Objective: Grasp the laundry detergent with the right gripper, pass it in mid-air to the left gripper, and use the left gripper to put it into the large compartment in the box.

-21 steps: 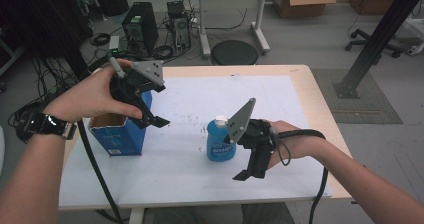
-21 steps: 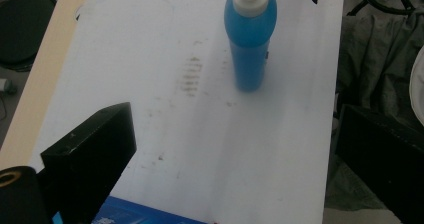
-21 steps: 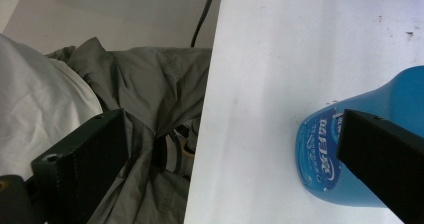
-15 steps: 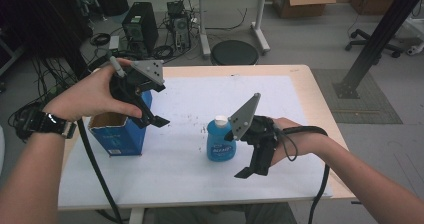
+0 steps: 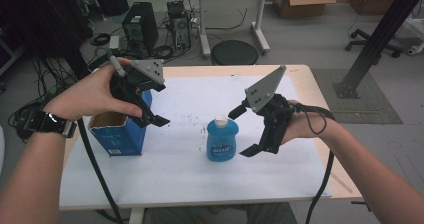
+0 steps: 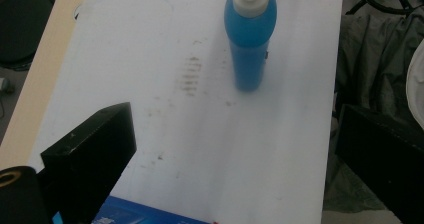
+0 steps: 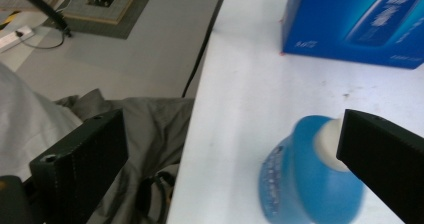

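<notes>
High view shows us the worktop (image 5: 190, 184), the box (image 5: 120, 134) at its left under our empty, open-jawed left gripper (image 5: 156, 115), and the upright bottle (image 5: 222, 140) mid-worktop, nearer our right gripper (image 5: 241, 133), whose open jaws flank it without touching.

The blue bottle (image 5: 222, 139) carries a label with white lettering on its front, but it is too small and blurred to read in the high view, and just as smeared in the right gripper view. The blue box (image 7: 360, 19) has pale printed lines along its side and a small line near its lower corner, none of them legible.
</notes>
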